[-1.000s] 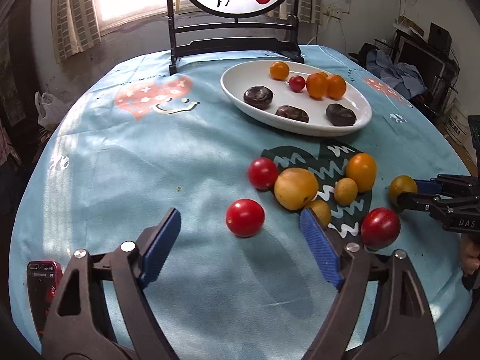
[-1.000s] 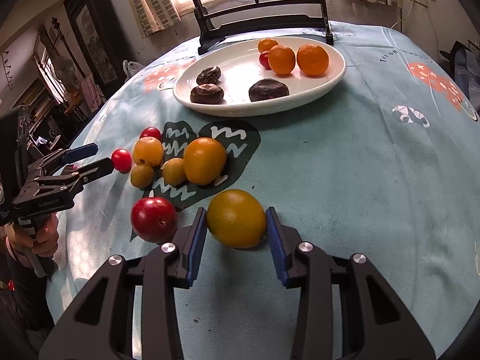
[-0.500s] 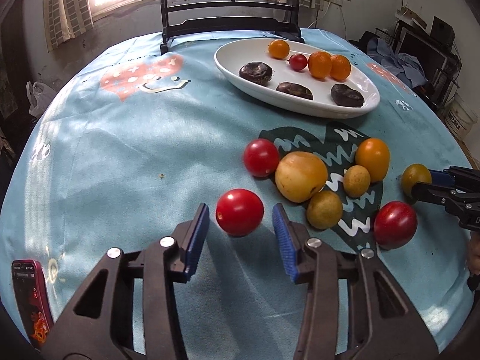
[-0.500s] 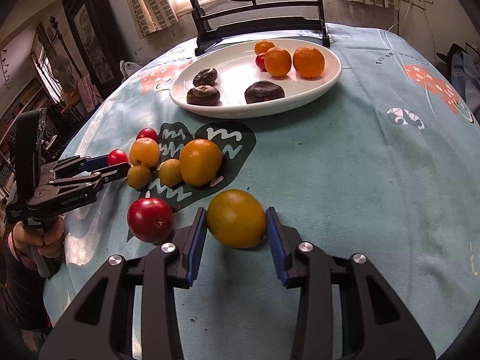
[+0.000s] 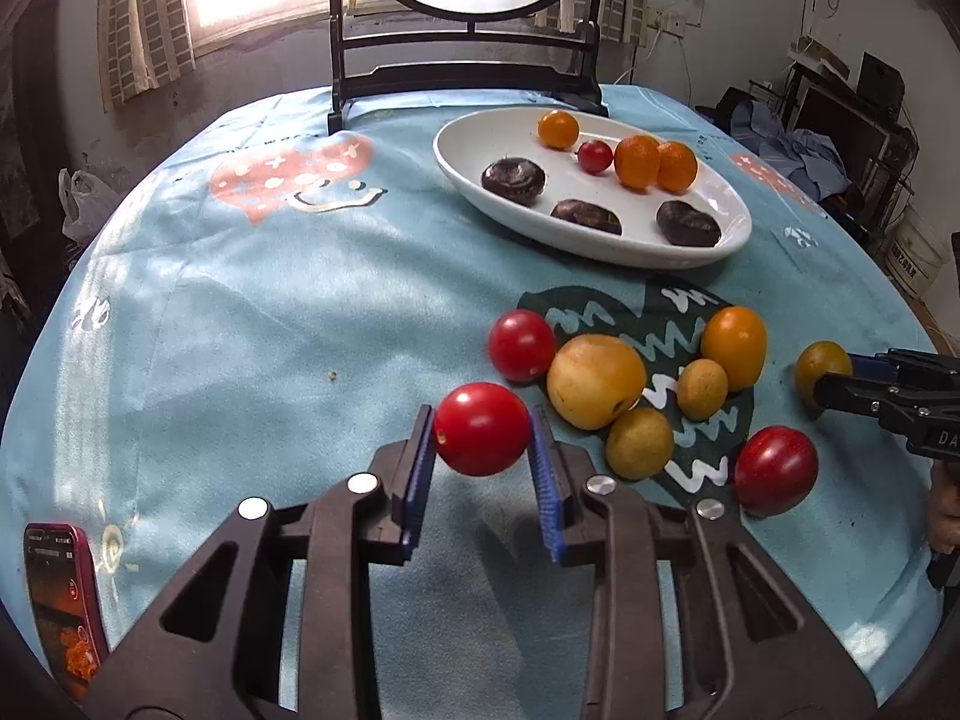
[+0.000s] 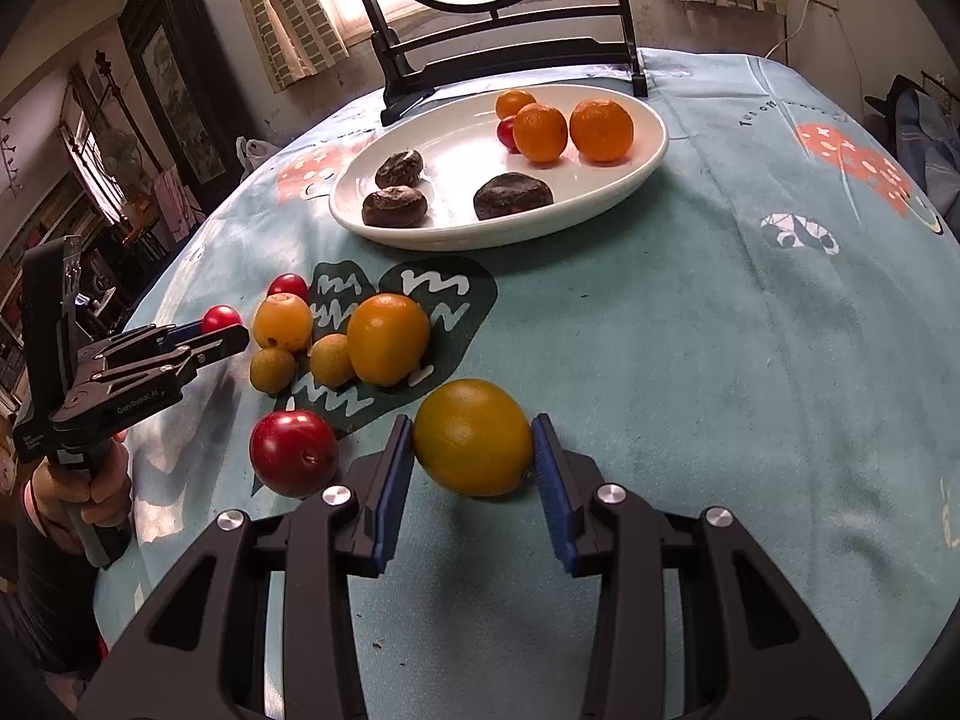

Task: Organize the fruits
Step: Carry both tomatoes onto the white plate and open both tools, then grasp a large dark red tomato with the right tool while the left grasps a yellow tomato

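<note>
My left gripper (image 5: 480,418) is closing, and its blue pads press both sides of a red tomato (image 5: 481,429) in the left wrist view. Just right of it lie a second red tomato (image 5: 522,345), a large yellow fruit (image 5: 596,380), an orange one (image 5: 734,347) and a red plum (image 5: 776,470). My right gripper (image 6: 473,427) is shut on a yellow-orange fruit (image 6: 473,437) close above the cloth. Farther back, the white oval plate (image 5: 600,243) holds three dark fruits, oranges and a small tomato.
A red phone (image 5: 60,594) lies at the near left edge of the table. A dark wooden stand with a round painted screen (image 5: 468,60) rises behind the plate. The blue cloth (image 5: 240,330) to the left is bare. A person's hand (image 6: 90,492) holds the left gripper's handle.
The left gripper's jaws came together from wide apart until they clamp the red tomato. The right gripper kept its grip on the yellow-orange fruit and stayed put.
</note>
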